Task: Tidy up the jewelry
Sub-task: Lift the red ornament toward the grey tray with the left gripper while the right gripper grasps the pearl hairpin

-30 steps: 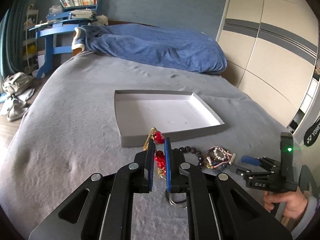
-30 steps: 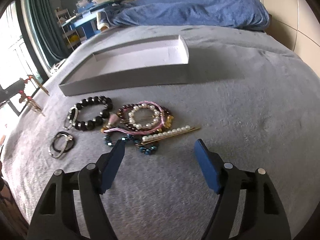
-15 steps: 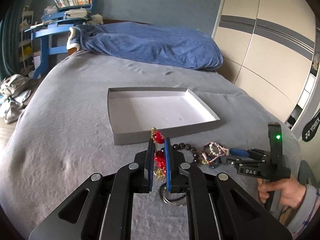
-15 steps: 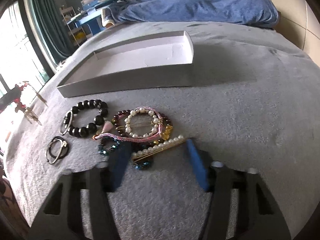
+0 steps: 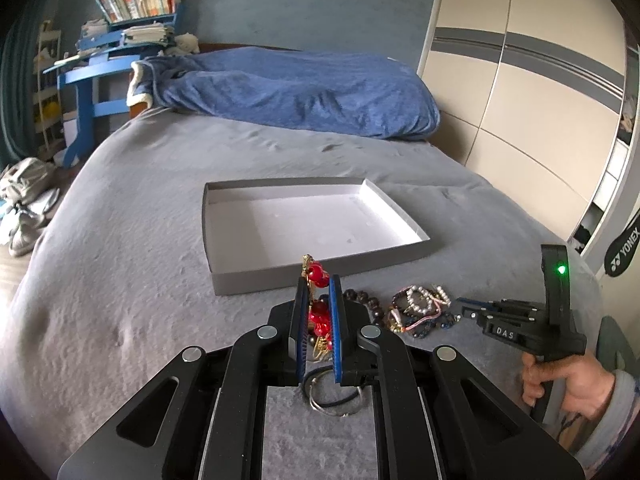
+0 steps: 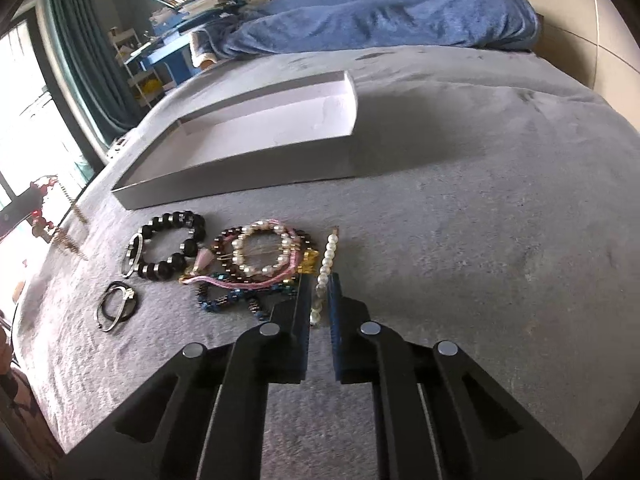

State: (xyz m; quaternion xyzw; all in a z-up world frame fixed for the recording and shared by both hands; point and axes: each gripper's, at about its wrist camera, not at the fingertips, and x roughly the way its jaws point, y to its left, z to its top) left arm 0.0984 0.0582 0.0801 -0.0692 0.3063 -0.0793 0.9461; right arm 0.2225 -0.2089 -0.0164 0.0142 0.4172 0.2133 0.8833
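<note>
Both grippers are being kept clamped: left gripper [image 5: 317, 312] on a red-beaded ornament [image 5: 319, 313], right gripper [image 6: 319, 300] on a pearl hairpin [image 6: 326, 264].

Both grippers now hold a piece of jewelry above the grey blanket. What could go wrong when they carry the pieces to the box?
1. The right gripper pinches only the near end of the pearl hair clip; it may pivot or slip out.
2. The clip lies against the bracelet pile, so lifting might drag a strand along.
3. The red bead ornament in the left gripper dangles gold tassels that could catch on the grey box wall.
</note>
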